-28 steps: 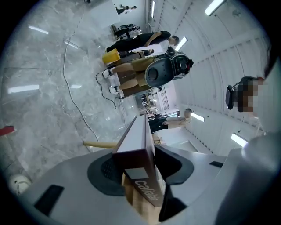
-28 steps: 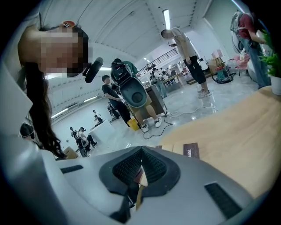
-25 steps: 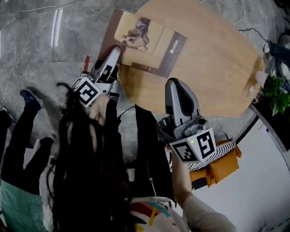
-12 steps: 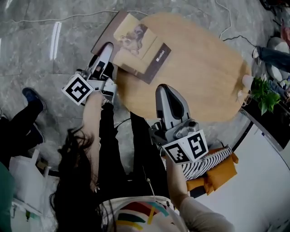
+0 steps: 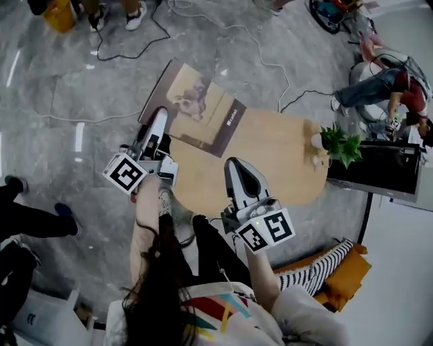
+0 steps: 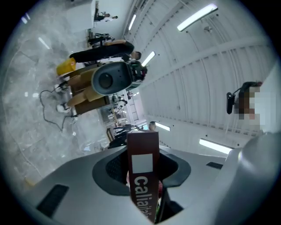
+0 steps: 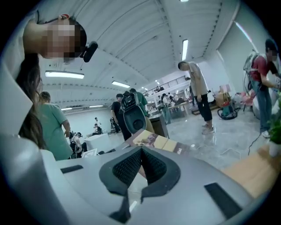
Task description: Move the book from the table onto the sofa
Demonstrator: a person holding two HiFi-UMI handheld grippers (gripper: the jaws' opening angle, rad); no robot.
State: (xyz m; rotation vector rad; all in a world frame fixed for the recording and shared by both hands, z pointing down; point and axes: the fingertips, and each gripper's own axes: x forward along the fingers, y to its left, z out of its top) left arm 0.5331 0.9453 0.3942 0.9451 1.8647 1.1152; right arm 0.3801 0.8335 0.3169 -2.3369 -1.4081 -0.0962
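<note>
I look down on a grey marble floor (image 5: 61, 128). At about eleven o'clock a yellow bin (image 5: 59, 15) stands near somebody's shoes (image 5: 135, 17), and a black cable (image 5: 128, 47) runs loose across the floor next to them. At three o'clock I see a small green plant (image 5: 340, 143) in a white pot, just beside a black cabinet (image 5: 375, 167). At two o'clock a person in a red top (image 5: 399, 88) is crouching. At five o'clock lies a striped cushion (image 5: 318, 270).
</note>
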